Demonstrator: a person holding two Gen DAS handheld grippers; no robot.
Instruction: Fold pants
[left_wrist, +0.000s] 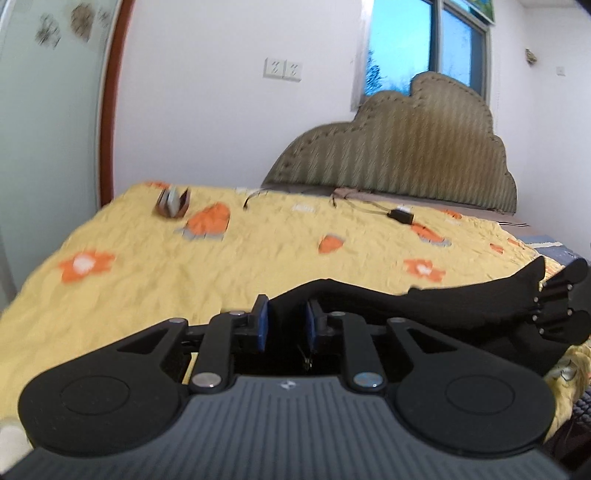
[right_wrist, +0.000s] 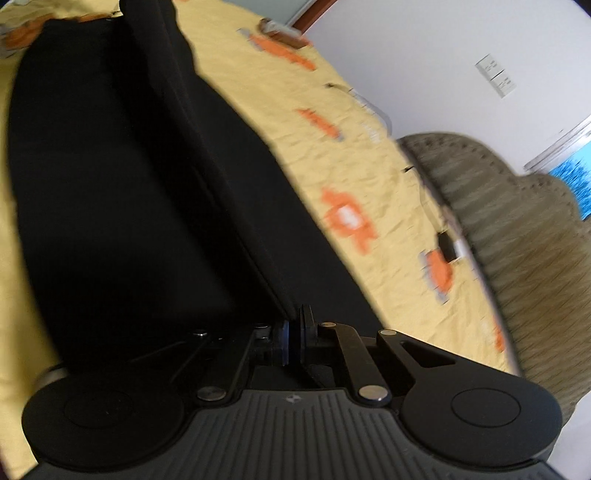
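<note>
Black pants (right_wrist: 129, 184) hang in a broad dark sheet over a yellow bedspread (right_wrist: 369, 177). My right gripper (right_wrist: 295, 332) is shut on one edge of them, a taut fold running up from its blue pads. In the left wrist view the pants (left_wrist: 369, 299) stretch low across the bed between both grippers. My left gripper (left_wrist: 286, 321) is shut on a thick bunch of the cloth, which fills the gap between its blue pads. The right gripper (left_wrist: 537, 308) shows at the far right edge, gripping the other end of the cloth.
The bedspread (left_wrist: 184, 266) carries orange flower prints. A brown open pouch (left_wrist: 173, 202) and a black charger with cable (left_wrist: 400, 215) lie near the padded headboard (left_wrist: 406, 155). Behind are a white wall with sockets (left_wrist: 282, 68), a window (left_wrist: 424, 40) and a door frame (left_wrist: 110, 110).
</note>
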